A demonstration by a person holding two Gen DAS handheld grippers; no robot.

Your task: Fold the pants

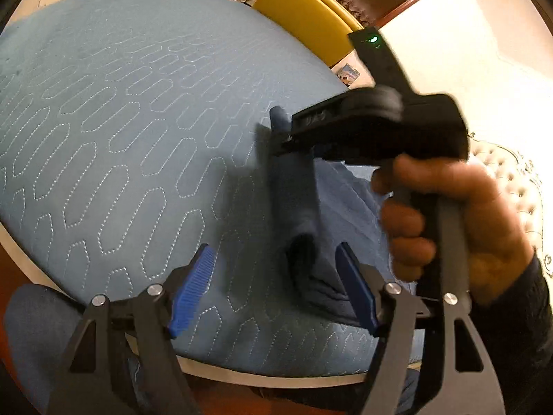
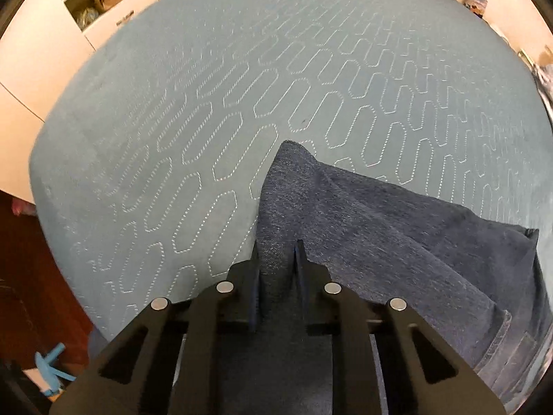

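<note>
Right gripper [image 2: 278,269] pinches dark blue pants [image 2: 380,228], bunched into folds.

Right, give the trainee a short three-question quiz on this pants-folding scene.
1. True or false: the left gripper is clamped on the pants.
2. What is the right gripper closed on? A) the quilted blue cover B) a raised fold of the pants C) nothing
3. Fill in: beyond the bed stands a ____ chair.

Key: 1 false, it stands open; 2 B; 3 yellow.
</note>
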